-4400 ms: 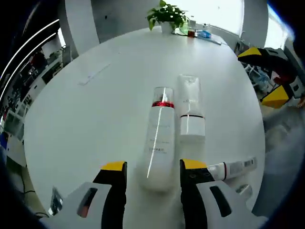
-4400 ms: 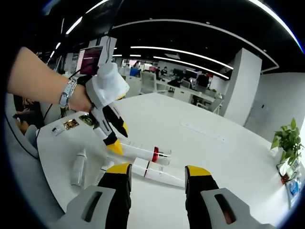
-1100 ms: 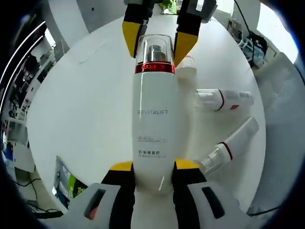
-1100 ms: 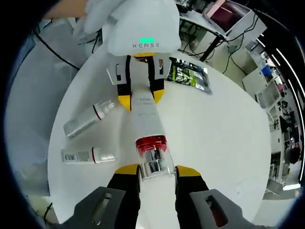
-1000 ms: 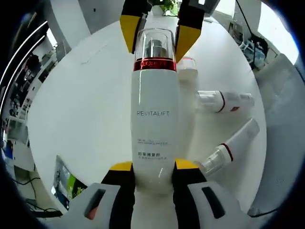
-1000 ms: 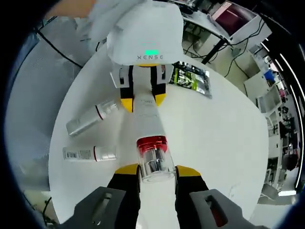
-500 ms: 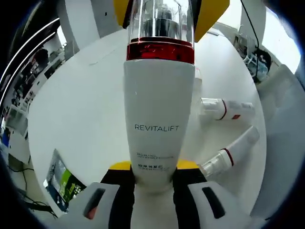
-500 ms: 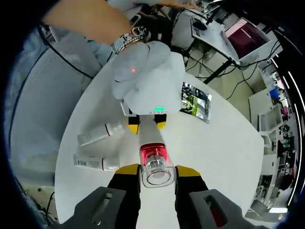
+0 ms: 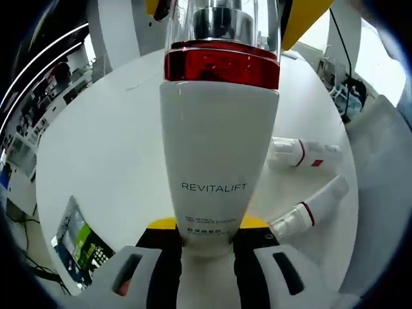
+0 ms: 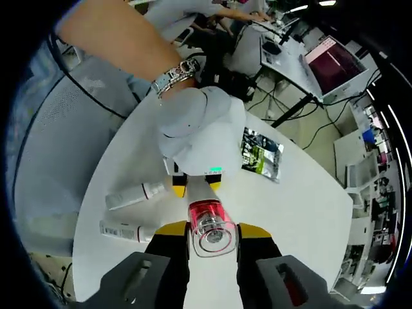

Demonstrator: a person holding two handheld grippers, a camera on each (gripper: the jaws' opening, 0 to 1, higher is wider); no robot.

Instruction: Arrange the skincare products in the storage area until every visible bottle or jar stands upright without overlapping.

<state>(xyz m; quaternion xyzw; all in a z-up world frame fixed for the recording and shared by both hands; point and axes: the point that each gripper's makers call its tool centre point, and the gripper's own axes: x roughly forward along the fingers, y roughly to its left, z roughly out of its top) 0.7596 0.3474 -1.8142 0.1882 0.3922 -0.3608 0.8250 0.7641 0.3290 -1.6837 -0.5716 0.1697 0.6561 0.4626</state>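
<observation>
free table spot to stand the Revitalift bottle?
Bare table between the Revitalift bottle and the green packet. Crowded on the other side: two tubes lie there, one beyond the other.

Left claw (image 9: 207,226): jaws closed against base of white bottle (image 9: 219,148), gripping it. Right claw (image 10: 212,229): jaws pinched on same bottle's clear cap end. In right gripper view, left claw sits just beyond bottle, person's forearm (image 10: 122,38) with wristband (image 10: 175,73) behind it.
</observation>
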